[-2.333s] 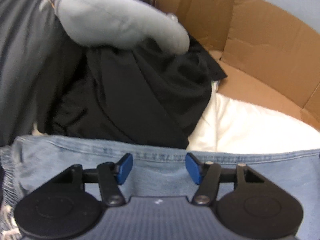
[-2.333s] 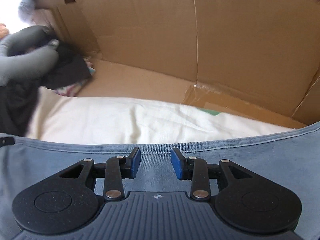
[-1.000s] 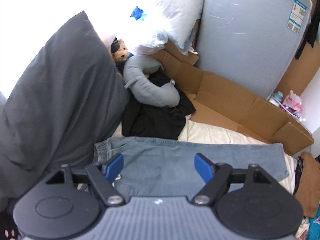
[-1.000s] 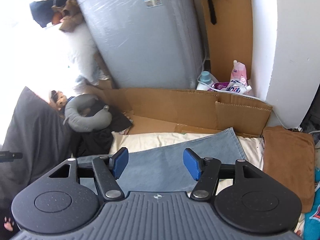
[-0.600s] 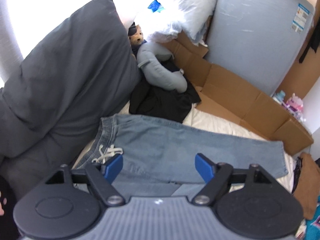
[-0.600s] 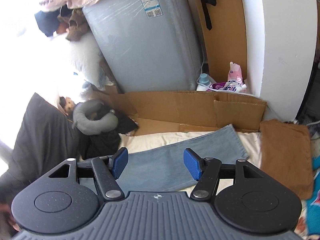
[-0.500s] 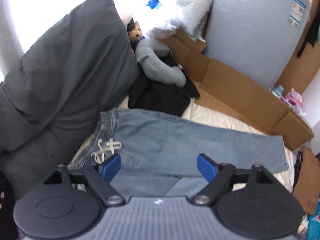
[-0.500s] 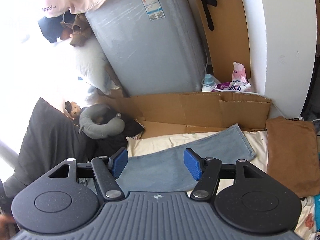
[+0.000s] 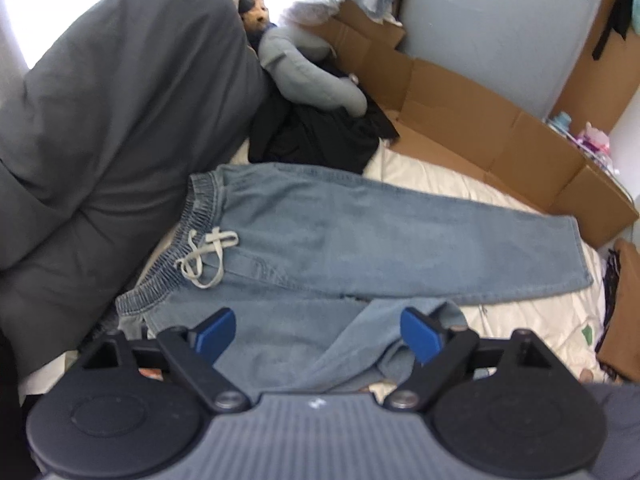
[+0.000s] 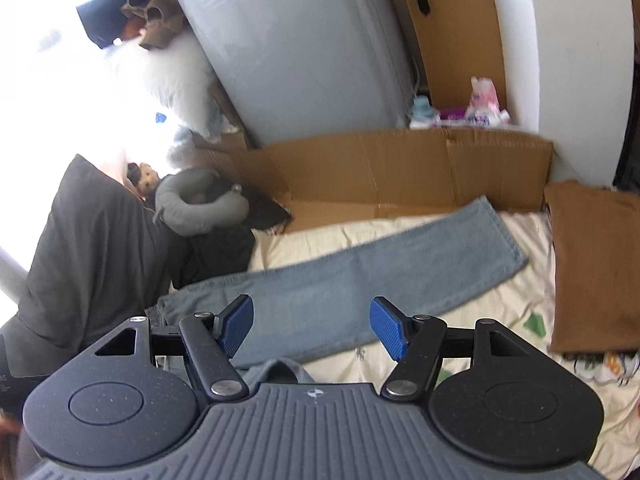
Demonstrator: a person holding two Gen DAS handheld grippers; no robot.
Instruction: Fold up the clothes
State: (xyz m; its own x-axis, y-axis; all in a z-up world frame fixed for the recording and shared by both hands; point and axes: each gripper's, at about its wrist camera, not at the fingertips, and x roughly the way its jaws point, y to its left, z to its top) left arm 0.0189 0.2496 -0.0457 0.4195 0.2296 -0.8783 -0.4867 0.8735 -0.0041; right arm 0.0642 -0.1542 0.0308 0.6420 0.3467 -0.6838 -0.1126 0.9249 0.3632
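Left wrist view: left gripper (image 9: 318, 334) released, blue pads (image 9: 420, 334) set wide apart, nothing between them, held above the bed. Directly under and ahead of the pads, light-blue jeans (image 9: 360, 236) spread on a cream sheet (image 9: 532, 312). Upper leg lying flat and straight, running away to the right of the tool; lower leg folded back and bunched just beside the right pad. Elastic waistband (image 9: 188, 232) to the left ahead, with a pale drawstring (image 9: 208, 256) tied in a loose bow on the front. Further left, a big dark grey pillow (image 9: 108, 120), touching the waistband side of the jeans. Beyond the jeans, a black garment (image 9: 320, 136) in a heap, with a grey neck pillow (image 9: 308, 76) lying on top of it. Far right ahead, flattened brown cardboard (image 9: 480, 120) along the edge of the sheet, and a tall grey panel (image 9: 492, 28) standing behind it.

Right wrist view: right gripper (image 10: 312, 328) also released, pads wide, gripping nothing. Straight ahead of the pads, the flat jeans leg, its hem pointing far right toward a brown folded cloth (image 10: 592, 268) lying on the sheet. A small fold of denim just below the gap between the pads, close to the gripper body. Left ahead, the same grey pillow and neck pillow. Far ahead, cardboard against the grey panel, with some bottles (image 10: 460, 110) behind it, too blurred to read.
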